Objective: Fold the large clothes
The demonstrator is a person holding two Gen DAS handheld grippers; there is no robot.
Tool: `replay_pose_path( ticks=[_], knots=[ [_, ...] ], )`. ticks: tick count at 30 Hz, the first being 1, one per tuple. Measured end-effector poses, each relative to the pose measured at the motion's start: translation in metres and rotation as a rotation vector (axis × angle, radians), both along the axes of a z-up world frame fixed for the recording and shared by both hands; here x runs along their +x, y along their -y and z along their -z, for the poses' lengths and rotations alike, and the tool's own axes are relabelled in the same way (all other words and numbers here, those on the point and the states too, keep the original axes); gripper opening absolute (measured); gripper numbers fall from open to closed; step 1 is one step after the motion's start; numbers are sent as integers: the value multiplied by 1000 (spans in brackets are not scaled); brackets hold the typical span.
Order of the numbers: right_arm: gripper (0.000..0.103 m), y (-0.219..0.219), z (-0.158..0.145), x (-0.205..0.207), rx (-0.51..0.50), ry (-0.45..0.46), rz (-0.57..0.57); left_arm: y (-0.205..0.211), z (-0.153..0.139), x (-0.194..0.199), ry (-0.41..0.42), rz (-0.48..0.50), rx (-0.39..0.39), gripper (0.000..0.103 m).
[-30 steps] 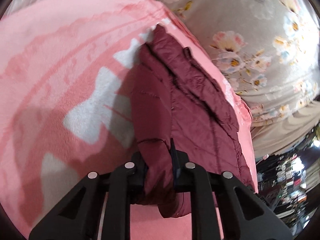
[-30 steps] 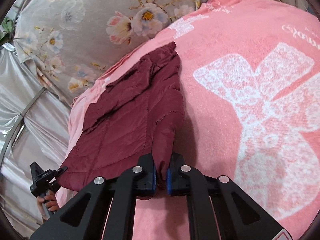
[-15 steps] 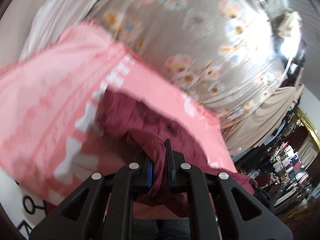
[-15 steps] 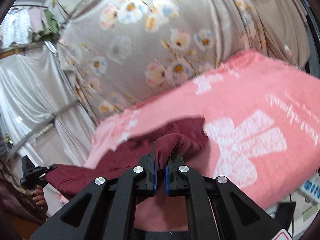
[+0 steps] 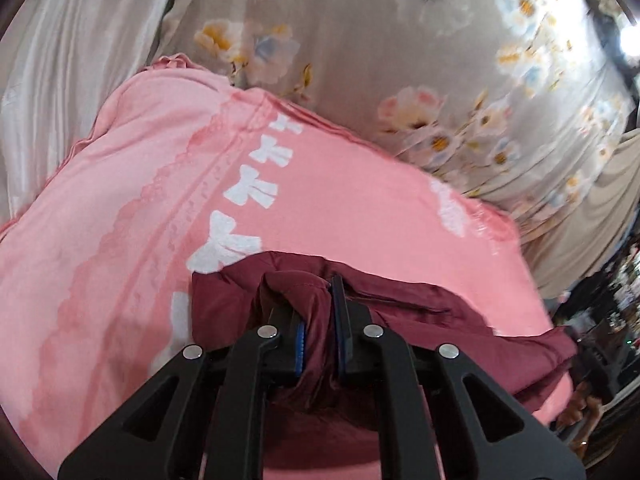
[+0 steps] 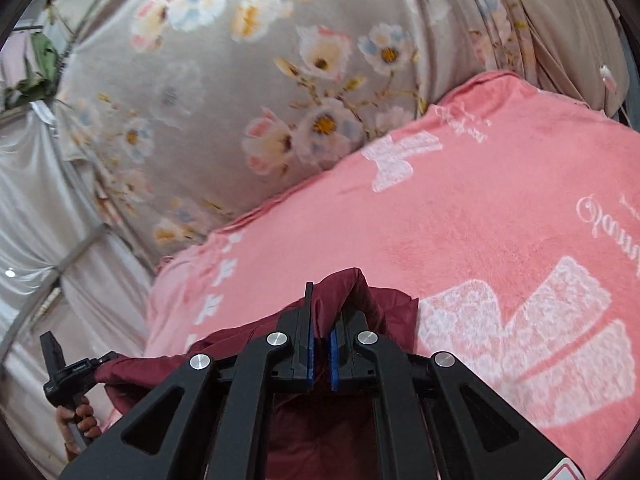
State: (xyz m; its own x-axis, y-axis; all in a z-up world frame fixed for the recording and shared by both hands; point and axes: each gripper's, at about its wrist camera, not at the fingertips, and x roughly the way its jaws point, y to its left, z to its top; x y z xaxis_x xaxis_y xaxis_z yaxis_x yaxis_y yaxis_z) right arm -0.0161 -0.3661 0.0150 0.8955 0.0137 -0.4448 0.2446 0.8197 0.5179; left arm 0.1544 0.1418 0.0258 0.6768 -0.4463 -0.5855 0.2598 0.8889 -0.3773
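A maroon quilted jacket [image 5: 420, 312] is held up off a pink blanket with white bows [image 5: 320, 200]. My left gripper [image 5: 318, 320] is shut on a bunched fold of the jacket. My right gripper [image 6: 322, 328] is shut on another edge of the jacket [image 6: 384, 308], which hangs between the two grippers and droops below them. In the right wrist view the left gripper [image 6: 64, 372] shows at the lower left with the cloth in it. The jacket's lower part is hidden behind the gripper bodies.
The pink blanket [image 6: 500, 220] covers the whole work surface. A grey floral curtain [image 6: 280, 80] hangs behind it, with a pale satin drape [image 5: 72, 48] at one side. Cluttered dark shelves [image 5: 612, 300] stand at the far right of the left wrist view.
Both grippers have lifted the jacket off the blanket, where it lay flat, and tilted up towards the curtain. Both stay shut on the jacket.
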Motion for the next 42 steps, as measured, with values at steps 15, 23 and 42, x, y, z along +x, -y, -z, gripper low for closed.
replay_pose_path(
  ticks=[15,23,42],
  knots=[
    [11,14,86,87,6,-120,61,36,115,87,-142,-53,115,15],
    [42,7,30,30,-42,54,111,7,59,57,13,-45,-56,44],
    [21,-168,42,128,-418,-179,-273,146,65,32,82,140,293,64]
  ],
)
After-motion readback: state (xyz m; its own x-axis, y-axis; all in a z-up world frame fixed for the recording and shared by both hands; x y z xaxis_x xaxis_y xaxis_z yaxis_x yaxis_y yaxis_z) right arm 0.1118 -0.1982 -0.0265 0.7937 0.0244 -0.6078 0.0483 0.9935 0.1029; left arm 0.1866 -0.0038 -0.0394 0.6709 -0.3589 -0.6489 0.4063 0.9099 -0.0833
